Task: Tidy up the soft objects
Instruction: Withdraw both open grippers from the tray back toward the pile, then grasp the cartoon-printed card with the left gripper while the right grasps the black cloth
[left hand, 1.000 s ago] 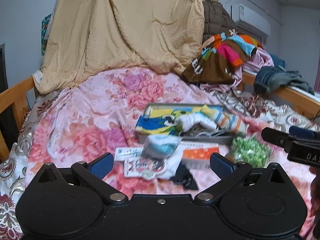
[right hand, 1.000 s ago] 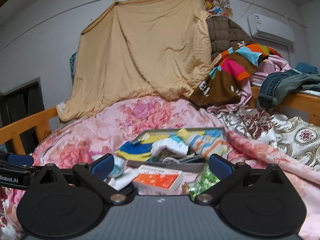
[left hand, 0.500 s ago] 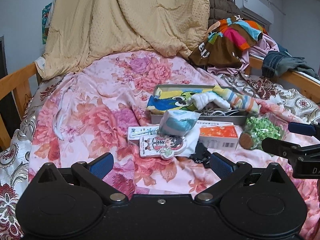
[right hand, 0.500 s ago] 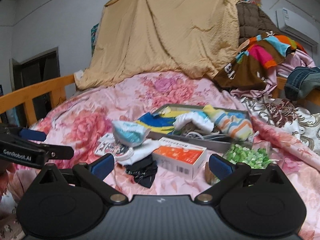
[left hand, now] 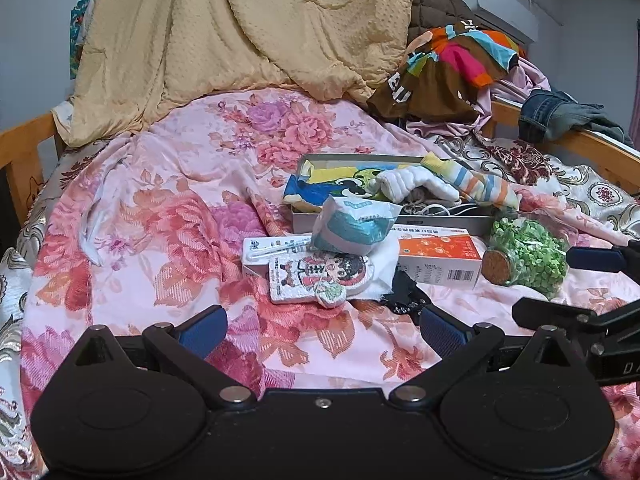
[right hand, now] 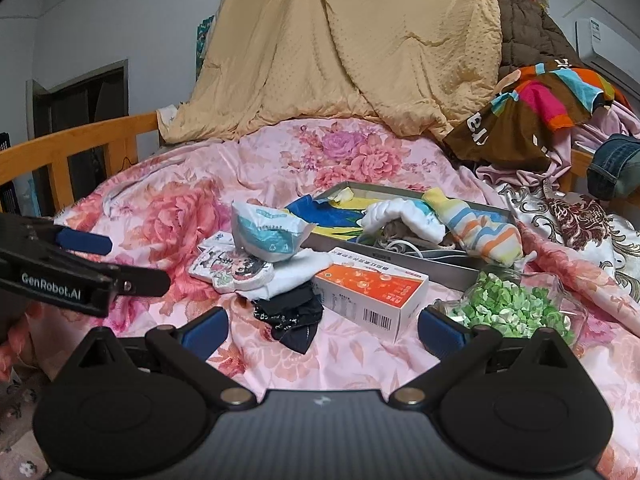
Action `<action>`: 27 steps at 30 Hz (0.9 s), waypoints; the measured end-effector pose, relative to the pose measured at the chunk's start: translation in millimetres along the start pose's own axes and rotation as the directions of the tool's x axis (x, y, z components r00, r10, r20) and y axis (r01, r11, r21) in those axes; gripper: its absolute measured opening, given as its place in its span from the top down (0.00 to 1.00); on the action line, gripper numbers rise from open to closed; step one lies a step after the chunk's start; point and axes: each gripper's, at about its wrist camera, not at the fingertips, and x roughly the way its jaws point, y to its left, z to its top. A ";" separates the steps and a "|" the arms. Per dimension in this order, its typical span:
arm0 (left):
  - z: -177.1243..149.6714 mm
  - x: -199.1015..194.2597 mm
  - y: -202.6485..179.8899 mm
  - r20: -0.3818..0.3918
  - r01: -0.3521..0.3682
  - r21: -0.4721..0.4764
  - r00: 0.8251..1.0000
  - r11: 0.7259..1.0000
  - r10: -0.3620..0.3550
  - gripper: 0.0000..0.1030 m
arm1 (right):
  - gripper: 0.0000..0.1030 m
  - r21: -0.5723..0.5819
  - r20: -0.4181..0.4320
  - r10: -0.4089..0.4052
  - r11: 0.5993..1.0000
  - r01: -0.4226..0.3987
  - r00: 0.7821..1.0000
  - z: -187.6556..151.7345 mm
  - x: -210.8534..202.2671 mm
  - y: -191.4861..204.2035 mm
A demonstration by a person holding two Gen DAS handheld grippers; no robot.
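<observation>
Quilt (right hand: 168, 208): black cloth (right hand: 292, 316) (crumpled) ahead of right tool (right hand: 322, 326).

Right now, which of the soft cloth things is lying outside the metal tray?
The black cloth, crumpled on the bedspread beside the orange box; the striped sock and white sock sit in the tray.

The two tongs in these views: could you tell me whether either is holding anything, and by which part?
Nothing is held. The left tongs and right tongs are both open above the floral bedspread, short of the clutter.
</observation>
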 end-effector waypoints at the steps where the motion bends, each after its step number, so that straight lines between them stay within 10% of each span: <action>1: 0.7 2.2 1.2 0.003 0.004 0.002 1.000 1.000 -0.004 0.01 | 0.00 -0.003 -0.002 0.000 1.000 0.000 1.000 -0.5 2.5 0.6; 18: 25.6 74.6 32.2 -0.072 0.199 0.096 0.979 0.975 -0.192 0.01 | 0.02 -0.055 -0.008 0.056 0.997 -0.056 0.998 0.3 62.3 3.9; 27: 40.8 112.9 33.8 -0.206 0.323 0.314 0.941 0.893 -0.268 0.01 | 0.17 -0.055 -0.091 0.121 0.990 -0.127 0.988 5.3 103.1 1.5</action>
